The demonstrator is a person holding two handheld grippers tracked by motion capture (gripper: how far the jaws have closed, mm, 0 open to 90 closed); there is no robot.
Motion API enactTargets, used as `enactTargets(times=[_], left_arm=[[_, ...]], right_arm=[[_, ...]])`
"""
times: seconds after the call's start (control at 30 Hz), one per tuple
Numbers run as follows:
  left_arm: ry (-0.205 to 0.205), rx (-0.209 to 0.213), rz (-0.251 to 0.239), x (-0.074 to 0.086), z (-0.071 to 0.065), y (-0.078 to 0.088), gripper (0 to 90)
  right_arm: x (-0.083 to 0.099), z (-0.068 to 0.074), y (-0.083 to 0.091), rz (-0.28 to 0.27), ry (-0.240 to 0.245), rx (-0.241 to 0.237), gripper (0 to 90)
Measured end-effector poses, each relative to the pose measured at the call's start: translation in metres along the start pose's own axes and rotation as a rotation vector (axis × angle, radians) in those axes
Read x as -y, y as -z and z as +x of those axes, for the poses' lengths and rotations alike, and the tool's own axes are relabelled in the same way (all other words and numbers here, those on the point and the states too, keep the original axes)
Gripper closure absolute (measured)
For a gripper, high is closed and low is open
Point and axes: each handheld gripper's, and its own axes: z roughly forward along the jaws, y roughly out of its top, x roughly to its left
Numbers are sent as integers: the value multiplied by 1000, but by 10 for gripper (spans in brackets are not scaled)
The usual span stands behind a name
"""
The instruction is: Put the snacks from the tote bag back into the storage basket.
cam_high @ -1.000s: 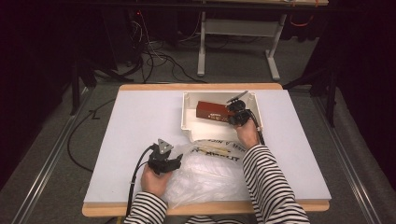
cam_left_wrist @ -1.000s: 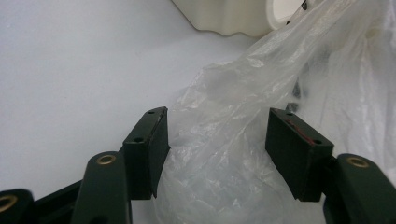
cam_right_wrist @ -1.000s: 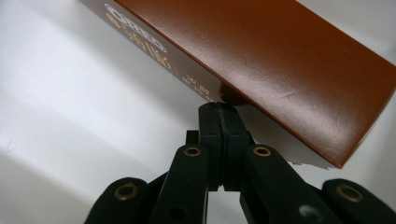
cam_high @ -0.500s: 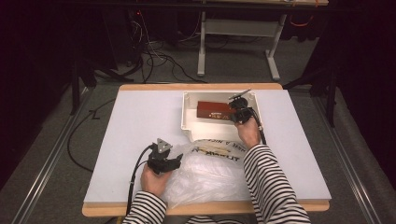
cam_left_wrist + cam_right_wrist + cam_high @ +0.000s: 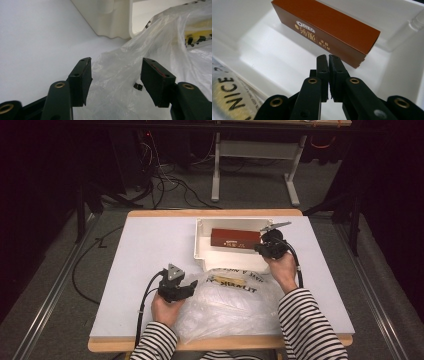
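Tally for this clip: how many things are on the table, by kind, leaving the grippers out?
Brown rectangular cardboard box: 1
White plastic tub: 1
Clear crinkled plastic bag with black lettering: 1
Total: 3

both forearms, in black-and-white striped sleeves, enter from the near edge in the high view. the left hand (image 5: pixel 167 309) holds the left gripper (image 5: pixel 191 287) low, pointing toward the person's right; in the left gripper view its two black jaws stand wide apart, having just closed a little, pads pressing nothing. the right arm reaches farther forward; the right hand (image 5: pixel 281 270) holds the right gripper (image 5: pixel 259 248) angled toward the person's left. in the right gripper view (image 5: pixel 328 60) its jaws stand together, nothing gripped between the pads.
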Motion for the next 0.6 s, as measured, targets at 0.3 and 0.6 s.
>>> enactTargets(times=[0.3, 0.6], left_arm=[[24, 1, -54, -8, 6, 17, 432], [20, 6, -70, -10, 11, 28, 432]], right_arm=[[15, -6, 25, -69, 2, -19, 854], [35, -12, 50, -115, -9, -34, 834]])
